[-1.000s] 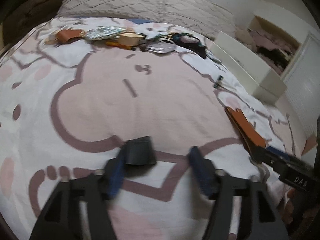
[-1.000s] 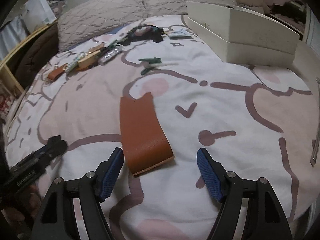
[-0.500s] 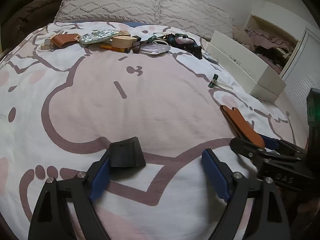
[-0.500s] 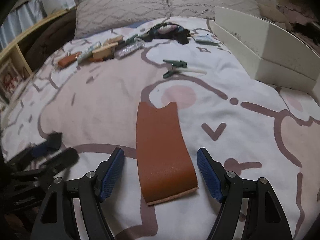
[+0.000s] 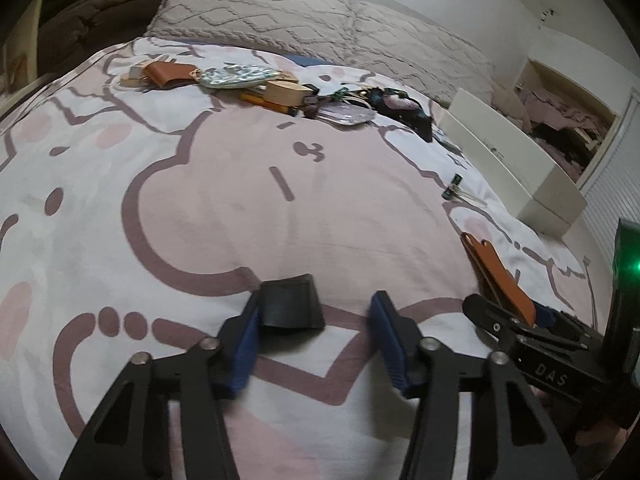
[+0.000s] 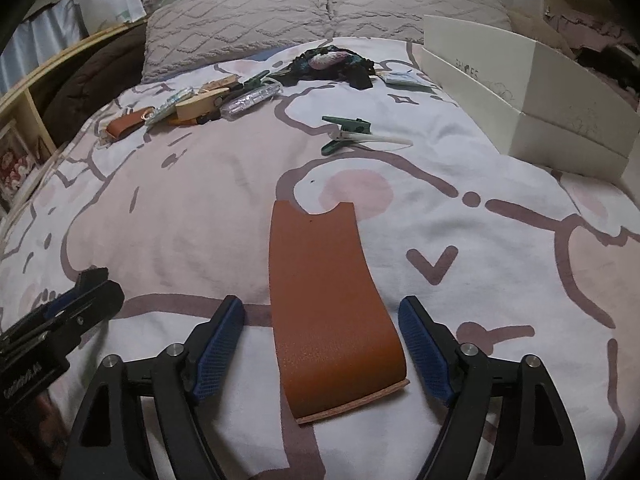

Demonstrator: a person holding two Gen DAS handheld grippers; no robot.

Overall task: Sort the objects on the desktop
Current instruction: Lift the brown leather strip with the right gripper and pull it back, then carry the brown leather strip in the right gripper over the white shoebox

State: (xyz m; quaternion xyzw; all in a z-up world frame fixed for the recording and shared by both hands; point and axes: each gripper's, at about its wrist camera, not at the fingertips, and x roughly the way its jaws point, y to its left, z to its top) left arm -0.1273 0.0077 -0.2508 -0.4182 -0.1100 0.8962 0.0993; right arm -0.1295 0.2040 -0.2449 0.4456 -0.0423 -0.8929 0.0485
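Observation:
In the left wrist view a small black case [image 5: 290,306] lies on the pink and white bedspread between the fingers of my left gripper [image 5: 316,340]. Its left edge meets the left pad [image 5: 244,344]; a gap separates it from the right pad, and the jaws are closing. In the right wrist view a brown leather sleeve [image 6: 328,308] lies flat between the fingers of my right gripper [image 6: 322,346]. Neither pad touches it, and the jaws are opening. The right gripper [image 5: 520,332] with the sleeve [image 5: 500,276] also shows at the left view's right edge.
A white shoebox [image 6: 520,100] stands at the bed's right side. Along the back lie a brown key holder [image 6: 128,122], a wooden block [image 6: 200,106], a clear pouch [image 6: 250,98] and a dark knitted item [image 6: 332,62]. A green clip [image 6: 346,132] lies mid-bed. Pillows [image 6: 320,8] sit behind.
My left jaws widened, then narrowed around the black case. The right gripper shifted so the brown sleeve now lies centred between its fingers, which stand a little wider.

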